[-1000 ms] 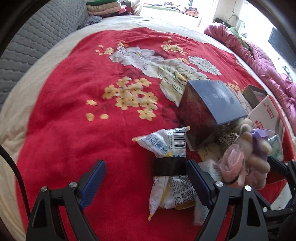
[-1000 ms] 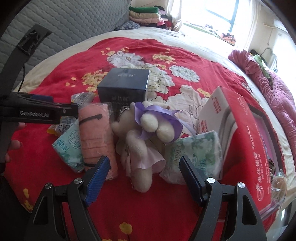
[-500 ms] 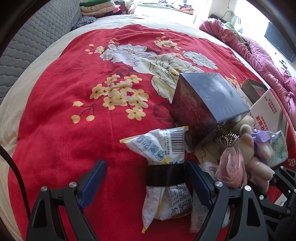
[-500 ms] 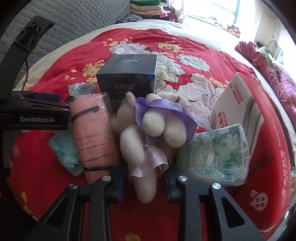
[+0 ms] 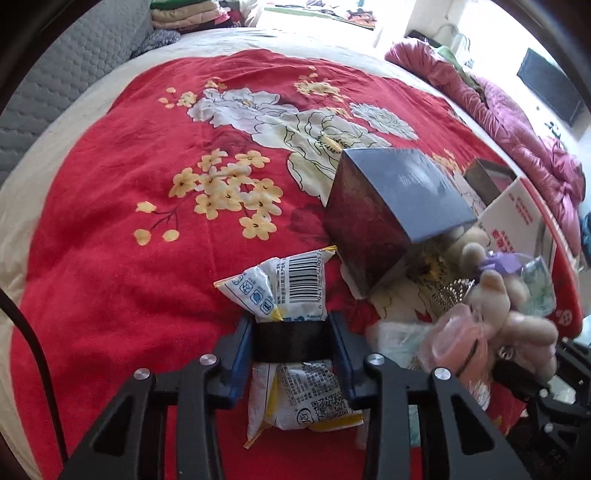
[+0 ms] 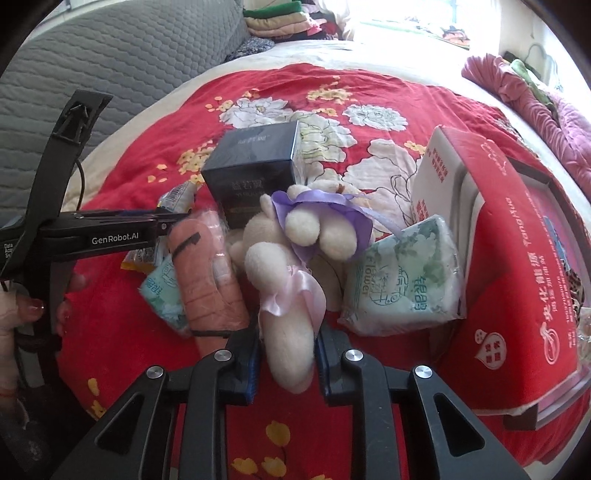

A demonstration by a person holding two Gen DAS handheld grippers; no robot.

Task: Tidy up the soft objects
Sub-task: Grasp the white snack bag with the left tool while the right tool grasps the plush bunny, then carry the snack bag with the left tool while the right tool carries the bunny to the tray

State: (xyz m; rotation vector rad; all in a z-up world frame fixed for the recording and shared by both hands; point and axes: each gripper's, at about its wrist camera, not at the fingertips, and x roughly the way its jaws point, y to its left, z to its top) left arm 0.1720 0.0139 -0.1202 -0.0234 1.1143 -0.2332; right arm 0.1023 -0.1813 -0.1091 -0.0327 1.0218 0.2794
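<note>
My left gripper (image 5: pixel 291 341) is shut on a white and yellow snack packet (image 5: pixel 284 291) bound with a black band, on the red floral blanket. My right gripper (image 6: pixel 286 356) is shut on the leg of a cream plush bear (image 6: pixel 280 258) with a purple bow; the bear also shows in the left wrist view (image 5: pixel 495 295). A rolled pink towel (image 6: pixel 207 273) lies left of the bear. A green tissue pack (image 6: pixel 402 277) lies to its right, and a smaller one (image 6: pixel 162 295) sits under the towel.
A dark blue box (image 5: pixel 391 218) stands behind the soft things, also in the right wrist view (image 6: pixel 255 173). A red and white carton (image 6: pixel 506 229) lies on the right. The left gripper's body (image 6: pixel 92 232) reaches in from the left. Folded clothes (image 6: pixel 277 18) sit far back.
Both grippers have closed: the left on the snack packet's banded middle, the right on the plush bear's leg. Both moved forward toward their objects.
</note>
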